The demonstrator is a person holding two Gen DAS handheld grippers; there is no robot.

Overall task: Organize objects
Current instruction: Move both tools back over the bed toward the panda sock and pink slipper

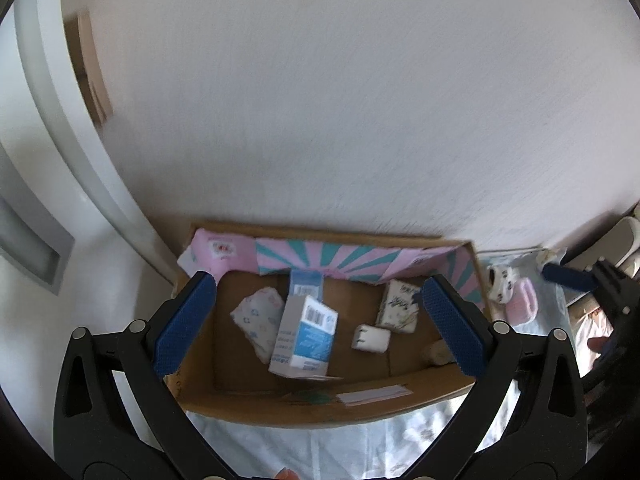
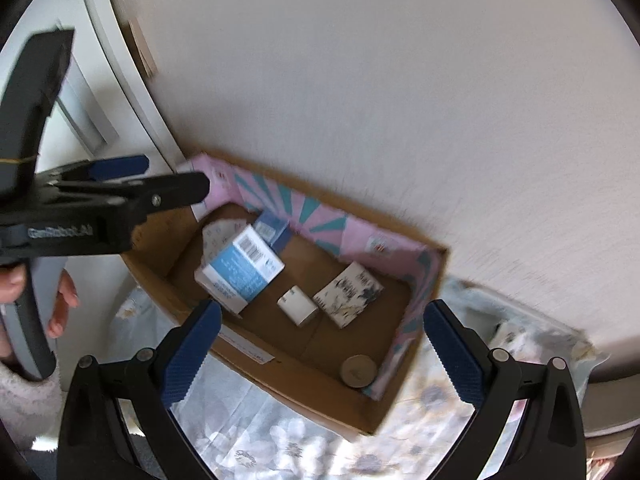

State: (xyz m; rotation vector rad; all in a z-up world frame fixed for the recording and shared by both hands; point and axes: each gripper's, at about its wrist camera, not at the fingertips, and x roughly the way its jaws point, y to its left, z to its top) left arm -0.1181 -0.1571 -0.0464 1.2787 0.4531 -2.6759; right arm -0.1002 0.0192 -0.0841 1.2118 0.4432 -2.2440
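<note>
An open cardboard box (image 1: 256, 404) (image 2: 304, 396) with a pink and teal lining stands against the wall on a floral cloth. In it lie a blue and white carton (image 1: 306, 338) (image 2: 240, 272), a small white charger (image 1: 371, 337) (image 2: 298, 305), a printed tissue pack (image 1: 400, 306) (image 2: 348, 294), a patterned tissue pack (image 1: 258, 318), a smaller blue box (image 1: 306, 284) (image 2: 273, 229) and a round tan lid (image 2: 359, 370). My left gripper (image 1: 316, 328) hovers open above the box with nothing between its fingers. My right gripper (image 2: 320, 352) is open and empty over the box's near edge.
A white and pink plush toy (image 1: 510, 294) lies on the cloth right of the box. The white wall (image 1: 340, 100) rises just behind it. A white door frame (image 1: 68, 140) stands left. A person's hand (image 2: 60, 304) holds the left gripper's handle.
</note>
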